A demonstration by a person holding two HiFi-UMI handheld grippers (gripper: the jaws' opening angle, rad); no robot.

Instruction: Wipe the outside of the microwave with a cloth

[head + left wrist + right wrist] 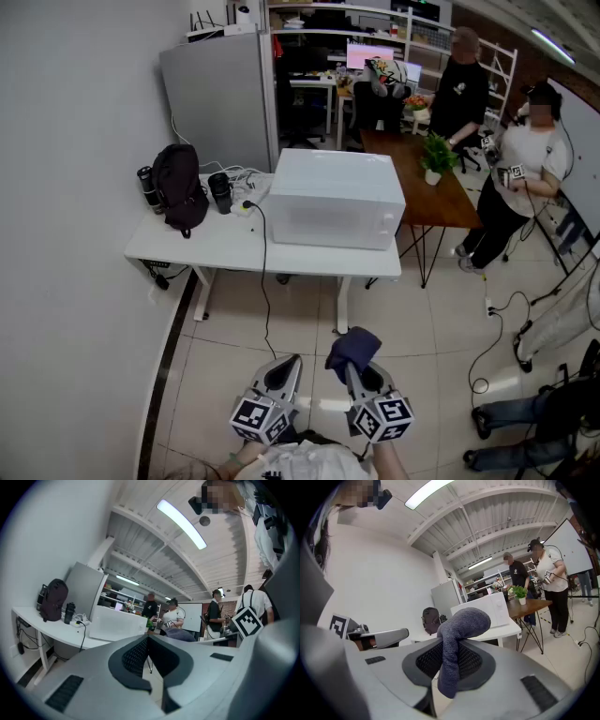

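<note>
**A:** Item 1, the task thing?
**B:** White box-shaped microwave (336, 197). It stands on the right half of a white rectangular table (202, 248).

**A:** Item 2, the cloth?
**B:** Dark blue knitted cloth (461, 623). It's in front of the microwave and well apart from it, over the pale tiled floor (234, 366). The right gripper (361, 375) is clamped on its mid part. One end bulges above the jaws and the other hangs below.

**A:** Item 3?
**B:** Left gripper (149, 641), just beside the right one and equally far from the microwave. Jaws pressed together, nothing btwn them.

**A:** Other table stock?
**B:** All left of the microwave.
- Black cylindrical tumbler (220, 192), nearest.
- Black fabric backpack (178, 187), upright.
- Dark cylinder (146, 187) at the far end, prob. a bottle, too small to be sure.
- Thin black cable (263, 281), running from near the microwave's left side and dropping over the table's front edge.

**A:** Beyond the microwave?
**B:**
- Tall grey metal cabinet (217, 94), behind its left corner.
- Brown wooden table (441, 202), behind and to the right.
- Small green potted plant (435, 157), on that table.
- Two persons by that table: one in a black top (459, 89), one in a white top (525, 159).
</note>
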